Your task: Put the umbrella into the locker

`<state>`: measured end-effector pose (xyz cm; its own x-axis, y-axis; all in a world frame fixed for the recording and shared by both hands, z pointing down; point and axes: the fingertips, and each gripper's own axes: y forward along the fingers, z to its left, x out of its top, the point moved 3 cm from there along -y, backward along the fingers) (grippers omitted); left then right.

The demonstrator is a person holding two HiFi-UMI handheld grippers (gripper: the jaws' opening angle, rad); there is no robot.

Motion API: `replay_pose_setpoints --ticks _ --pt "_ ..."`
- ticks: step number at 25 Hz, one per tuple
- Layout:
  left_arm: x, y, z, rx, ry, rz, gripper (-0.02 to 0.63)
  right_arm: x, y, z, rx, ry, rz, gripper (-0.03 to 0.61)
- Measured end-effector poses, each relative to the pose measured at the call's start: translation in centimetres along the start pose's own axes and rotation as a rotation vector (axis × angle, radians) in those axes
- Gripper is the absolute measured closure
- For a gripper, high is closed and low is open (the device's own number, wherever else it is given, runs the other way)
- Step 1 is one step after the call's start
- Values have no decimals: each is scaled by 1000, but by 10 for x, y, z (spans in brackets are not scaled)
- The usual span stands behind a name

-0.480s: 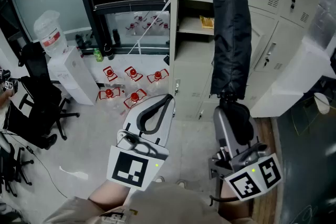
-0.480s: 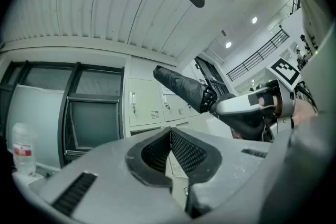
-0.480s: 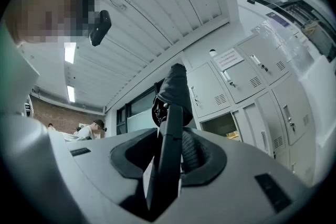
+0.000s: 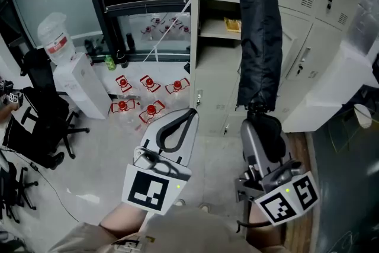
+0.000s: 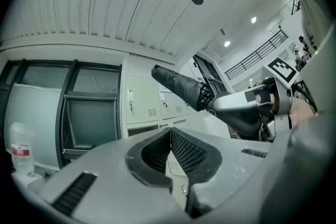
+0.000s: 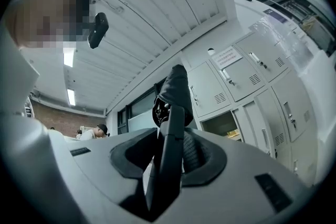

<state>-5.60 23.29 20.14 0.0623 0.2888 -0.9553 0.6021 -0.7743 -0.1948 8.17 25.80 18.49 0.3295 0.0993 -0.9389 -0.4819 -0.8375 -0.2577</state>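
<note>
A folded black umbrella point(image 4: 259, 38) stands nearly upright in front of the grey lockers point(image 4: 296, 38). My right gripper point(image 4: 263, 126) is shut on its black handle at the lower end. In the right gripper view the handle point(image 6: 169, 155) runs up between the pads to the umbrella's canopy point(image 6: 176, 86). One locker compartment point(image 4: 220, 59) stands open just left of the umbrella, with a yellow item point(image 4: 233, 24) on its shelf. My left gripper point(image 4: 190, 111) hangs lower left of the umbrella, shut with nothing in it; its view shows the umbrella point(image 5: 178, 84) off to the right.
Several red-capped water bottles point(image 4: 148, 95) lie on the floor by a glass partition. A water jug point(image 4: 56, 38) stands on a white box point(image 4: 80, 83), next to a black office chair point(image 4: 35, 115). A white cabinet point(image 4: 331, 92) stands at the right.
</note>
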Motion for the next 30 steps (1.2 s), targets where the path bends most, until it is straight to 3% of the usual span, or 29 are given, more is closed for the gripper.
replay_pose_setpoints --ticks 30 --pt "-5 21 -42 6 18 32 605 4 -25 -41 1 19 25 442"
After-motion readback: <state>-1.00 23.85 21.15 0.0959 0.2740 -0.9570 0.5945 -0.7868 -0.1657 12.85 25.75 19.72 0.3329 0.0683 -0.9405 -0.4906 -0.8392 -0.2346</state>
